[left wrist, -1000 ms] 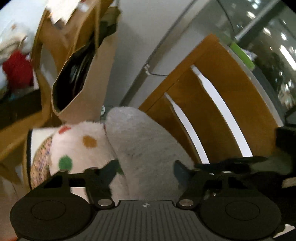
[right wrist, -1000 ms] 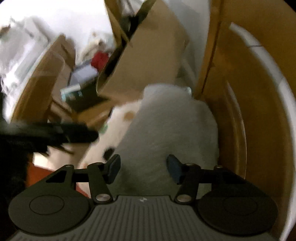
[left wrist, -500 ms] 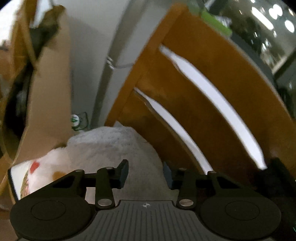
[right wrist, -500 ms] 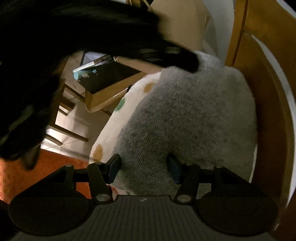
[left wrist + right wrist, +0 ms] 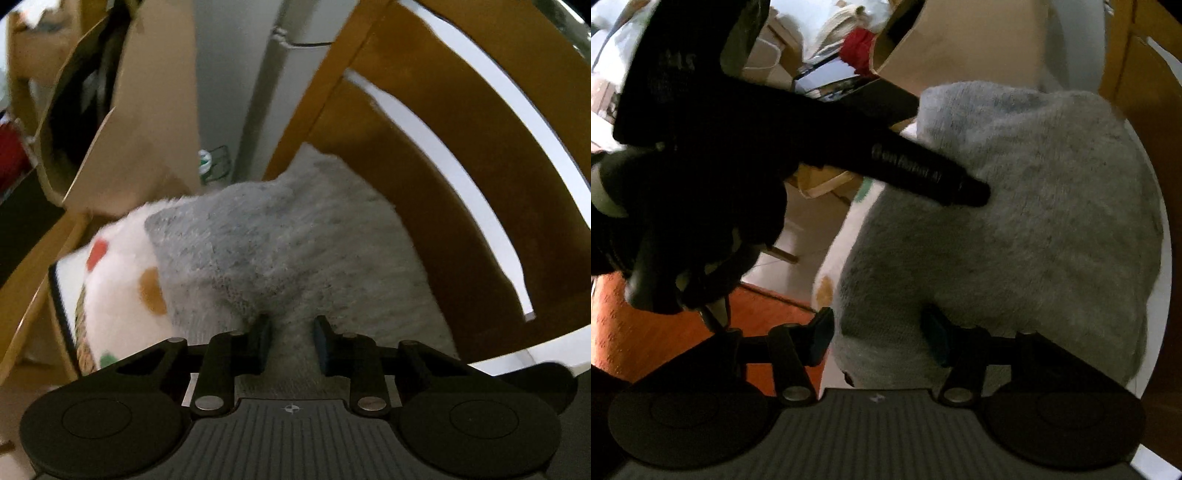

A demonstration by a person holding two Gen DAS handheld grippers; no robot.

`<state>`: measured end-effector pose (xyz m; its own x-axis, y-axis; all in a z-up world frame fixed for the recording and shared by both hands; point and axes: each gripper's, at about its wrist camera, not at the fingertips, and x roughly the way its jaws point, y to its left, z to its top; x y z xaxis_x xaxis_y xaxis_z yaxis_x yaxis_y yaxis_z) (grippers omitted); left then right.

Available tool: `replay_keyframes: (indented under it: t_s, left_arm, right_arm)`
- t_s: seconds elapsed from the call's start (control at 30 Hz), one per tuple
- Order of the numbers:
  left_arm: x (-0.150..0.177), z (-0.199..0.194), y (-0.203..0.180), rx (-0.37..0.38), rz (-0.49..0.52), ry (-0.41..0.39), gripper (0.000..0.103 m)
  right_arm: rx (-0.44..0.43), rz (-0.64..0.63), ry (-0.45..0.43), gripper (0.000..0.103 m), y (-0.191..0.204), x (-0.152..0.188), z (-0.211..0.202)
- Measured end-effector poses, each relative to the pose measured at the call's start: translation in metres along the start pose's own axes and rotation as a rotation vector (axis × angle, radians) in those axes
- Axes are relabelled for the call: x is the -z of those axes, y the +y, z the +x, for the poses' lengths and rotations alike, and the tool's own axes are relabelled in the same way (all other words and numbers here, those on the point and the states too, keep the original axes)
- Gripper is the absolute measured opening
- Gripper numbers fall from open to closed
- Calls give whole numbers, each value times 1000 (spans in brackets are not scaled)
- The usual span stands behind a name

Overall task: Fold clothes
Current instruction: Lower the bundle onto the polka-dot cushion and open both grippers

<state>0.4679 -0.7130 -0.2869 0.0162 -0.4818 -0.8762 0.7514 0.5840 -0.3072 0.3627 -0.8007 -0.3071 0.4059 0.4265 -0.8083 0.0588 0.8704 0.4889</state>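
Left wrist view: on a chair (image 5: 424,155), the left gripper (image 5: 291,341) pinches a ridge of the grey knit (image 5: 295,251) – likely to lift an edge for folding – while the right gripper (image 5: 877,334), jaws spread, straddles its near edge.

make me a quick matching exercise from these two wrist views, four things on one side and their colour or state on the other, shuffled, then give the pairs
Things:
1. left tongs
2. right tongs
3. fluffy garment
4. polka-dot blanket

Colour or state:
A. white with red, orange and green spots
B. pinched shut on a fold of fabric
C. plain grey, draped over the chair seat
D. open, fingers either side of the cloth edge

Pairs: 1-B, 2-D, 3-C, 4-A
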Motion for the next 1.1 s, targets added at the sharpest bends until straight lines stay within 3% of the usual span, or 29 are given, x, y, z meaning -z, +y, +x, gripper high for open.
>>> replay_keyframes:
  t_s: [0.1, 0.2, 0.33, 0.5, 0.6, 0.73, 0.87, 1.03, 1.1]
  left_arm:
    - [3, -2, 6, 1, -29, -14, 29]
    - [4, -2, 8, -5, -45, -29, 30]
    - [10, -4, 13, -7, -53, -50, 30]
    - [18, -6, 28, -12, -92, -60, 30]
    - [27, -4, 41, -24, -110, -55, 30]
    - [39, 1, 59, -38, -134, -49, 30]
    - [37, -2, 65, -25, -163, -66, 30]
    - [23, -23, 44, 0, -126, -123, 32]
    - [20, -30, 37, 5, -127, -139, 40]
  right_arm:
    - [29, -24, -38, 42, 3, 1, -18]
    - [109, -39, -107, 42, -6, -4, -47]
    - [195, 55, -178, 42, -44, -21, -68]
    - [171, 57, -78, 43, -76, -27, -32]
    - [148, 17, -10, 45, -68, -26, 0]
    - [137, -10, 13, 48, -60, -23, 29]
    - [154, -16, -11, 48, -56, -22, 26]
    - [227, 23, -51, 49, -55, -21, -6]
    - [257, 39, -67, 54, -54, -20, -18]
